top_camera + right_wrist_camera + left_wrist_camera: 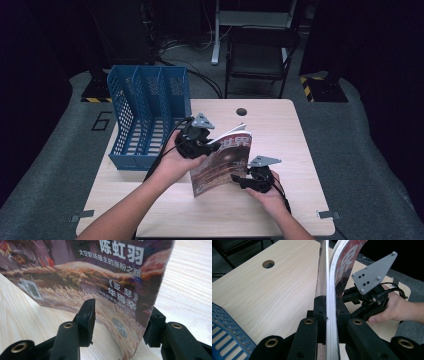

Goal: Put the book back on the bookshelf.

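Observation:
A magazine with a reddish-brown cover stands upright on its lower edge on the wooden table, its pages slightly fanned. My left gripper is shut on the magazine's upper left edge; in the left gripper view its jaws pinch the page block tight. My right gripper sits low at the magazine's near right corner. In the right gripper view its jaws stand wide, one in front of the bowed cover and one behind its edge, open around it.
A blue mesh file rack with three slots stands at the table's far left, close to my left hand; its corner is in the left gripper view. A cable hole lies in the far tabletop. A black chair stands beyond the table.

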`<state>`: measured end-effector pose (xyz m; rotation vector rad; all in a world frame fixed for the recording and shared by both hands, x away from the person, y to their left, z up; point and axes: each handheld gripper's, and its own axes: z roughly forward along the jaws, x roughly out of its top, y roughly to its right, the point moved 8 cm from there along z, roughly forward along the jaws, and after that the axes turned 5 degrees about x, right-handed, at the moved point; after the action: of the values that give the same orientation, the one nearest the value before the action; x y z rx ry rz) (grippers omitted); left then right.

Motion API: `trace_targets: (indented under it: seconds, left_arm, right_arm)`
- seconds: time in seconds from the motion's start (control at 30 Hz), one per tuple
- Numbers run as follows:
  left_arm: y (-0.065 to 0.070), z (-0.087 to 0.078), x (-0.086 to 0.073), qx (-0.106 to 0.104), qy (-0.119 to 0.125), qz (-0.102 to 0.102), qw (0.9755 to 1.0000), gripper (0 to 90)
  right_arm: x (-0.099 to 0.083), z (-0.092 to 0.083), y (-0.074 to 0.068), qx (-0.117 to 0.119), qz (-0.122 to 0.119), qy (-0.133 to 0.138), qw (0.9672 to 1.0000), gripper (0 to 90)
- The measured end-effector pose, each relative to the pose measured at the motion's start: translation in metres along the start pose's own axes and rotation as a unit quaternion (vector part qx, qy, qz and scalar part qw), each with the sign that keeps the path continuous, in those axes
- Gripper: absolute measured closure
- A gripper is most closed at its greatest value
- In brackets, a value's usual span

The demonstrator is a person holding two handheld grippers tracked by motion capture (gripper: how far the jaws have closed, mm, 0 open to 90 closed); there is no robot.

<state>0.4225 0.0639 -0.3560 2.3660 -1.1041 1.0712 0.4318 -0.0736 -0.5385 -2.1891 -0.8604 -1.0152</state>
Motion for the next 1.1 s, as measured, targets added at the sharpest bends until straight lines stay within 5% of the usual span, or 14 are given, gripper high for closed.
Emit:
trace_targets:
  seconds: [1.1]
  left_arm:
    - [-0.0066, -0.0013, 0.0079, 0.006, -0.044, 0.011, 0.9990, 83.6]
  right_arm:
    - [-0.0018, 0.0001, -0.0021, 0.006, 0.009, -0.004, 0.9999, 48.7]
